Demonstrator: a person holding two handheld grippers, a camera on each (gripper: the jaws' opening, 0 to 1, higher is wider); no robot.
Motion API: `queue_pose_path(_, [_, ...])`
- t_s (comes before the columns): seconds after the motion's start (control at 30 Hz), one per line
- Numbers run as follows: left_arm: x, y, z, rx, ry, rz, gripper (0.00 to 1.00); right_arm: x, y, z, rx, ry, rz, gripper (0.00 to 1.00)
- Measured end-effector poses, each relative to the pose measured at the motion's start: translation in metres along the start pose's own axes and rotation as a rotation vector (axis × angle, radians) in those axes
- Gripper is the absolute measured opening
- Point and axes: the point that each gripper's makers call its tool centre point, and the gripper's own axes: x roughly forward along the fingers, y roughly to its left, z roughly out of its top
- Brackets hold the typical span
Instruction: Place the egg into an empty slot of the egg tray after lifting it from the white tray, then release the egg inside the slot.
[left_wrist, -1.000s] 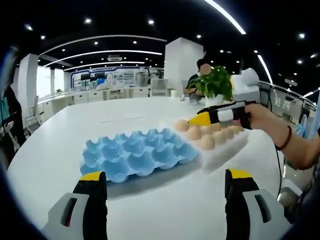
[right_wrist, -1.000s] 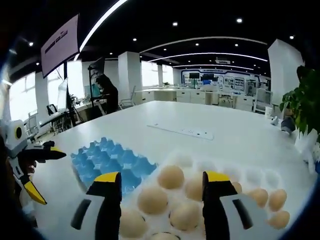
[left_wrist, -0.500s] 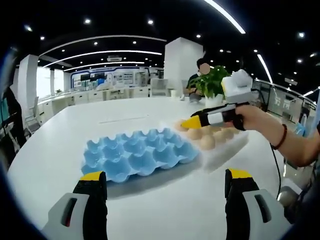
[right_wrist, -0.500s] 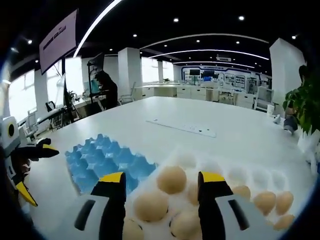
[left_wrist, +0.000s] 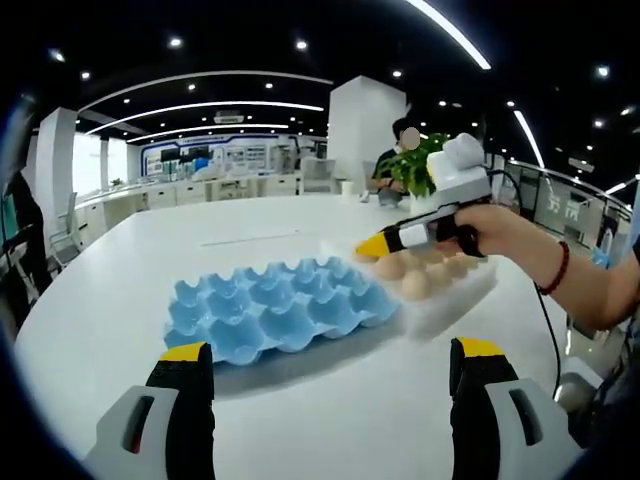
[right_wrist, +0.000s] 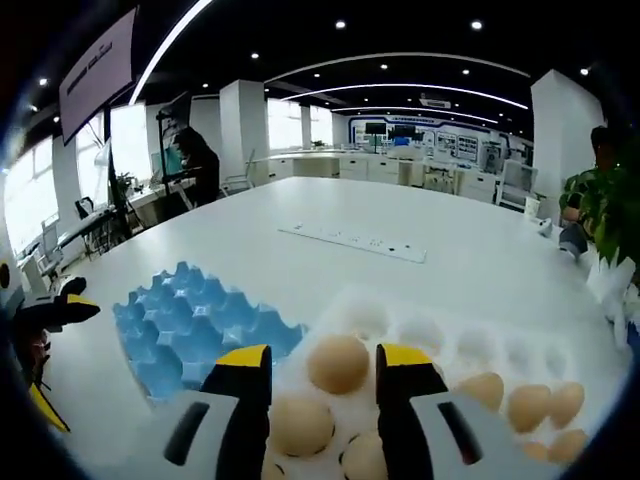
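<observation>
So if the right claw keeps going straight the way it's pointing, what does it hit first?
Probably the tan egg framed between its yellow-tipped jaws, sitting in the white foam tray. The right claw looks open; depth is uncertain.

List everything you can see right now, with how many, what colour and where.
egg tray: one, blue, all slots empty, on the table left of the white tray
white tray: one, white, touching the blue one's edge
eggs: several, tan, in the white tray's near slots
table: one, white, under both trays
power strip: one, white, farther back on the table
potted plant: one, green, beyond the trays
left hand-held gripper: yellow-tipped jaws open, short of the egg tray
right hand-held gripper: yellow-tipped jaws open either side of an egg
hand: holding the right hand-held gripper
</observation>
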Motion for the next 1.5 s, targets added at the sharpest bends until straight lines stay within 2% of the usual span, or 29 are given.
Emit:
queue_pose_path(0.13, [0.000, 0.001, 0.000, -0.002, -0.003, 0.001, 1.00, 0.002, -0.001, -0.003, 0.003, 0.017, -0.017, 0.41])
queue_pose_path(0.2, [0.000, 0.001, 0.000, -0.002, -0.004, 0.000, 1.00, 0.004, -0.005, -0.008, 0.019, 0.048, -0.040, 0.39])
queue_pose_path(0.33, [0.000, 0.002, -0.001, -0.005, -0.006, 0.004, 1.00, 0.006, -0.004, -0.009, 0.030, 0.052, -0.037, 0.36])
queue_pose_path(0.4, [0.000, 0.002, -0.002, -0.007, -0.004, 0.005, 1.00, 0.006, -0.007, -0.010, -0.012, 0.061, -0.067, 0.35])
queue_pose_path(0.43, [0.000, 0.002, -0.003, -0.005, -0.001, 0.005, 1.00, 0.007, -0.007, -0.010, -0.029, 0.059, -0.076, 0.35])
queue_pose_path(0.53, [0.000, 0.002, -0.003, -0.005, -0.002, 0.006, 1.00, 0.016, -0.011, -0.006, -0.010, 0.067, -0.098, 0.34])
queue_pose_path(0.67, [-0.003, 0.002, 0.003, -0.019, -0.037, 0.002, 1.00, 0.016, -0.014, -0.006, 0.009, 0.051, -0.137, 0.32])
queue_pose_path(0.8, [-0.004, 0.005, 0.003, -0.014, -0.038, 0.014, 1.00, 0.017, -0.016, -0.006, 0.020, 0.048, -0.155, 0.30])
queue_pose_path(0.97, [-0.005, 0.007, 0.002, -0.008, -0.032, 0.019, 1.00, 0.023, -0.019, -0.004, 0.047, 0.097, -0.172, 0.30])
queue_pose_path(1.27, [-0.003, 0.004, 0.003, -0.004, -0.033, 0.009, 1.00, 0.018, -0.015, -0.013, 0.050, 0.190, -0.198, 0.30])
queue_pose_path(1.5, [-0.002, 0.006, 0.005, -0.003, -0.039, 0.007, 1.00, 0.010, -0.014, -0.017, 0.058, 0.142, -0.192, 0.27])
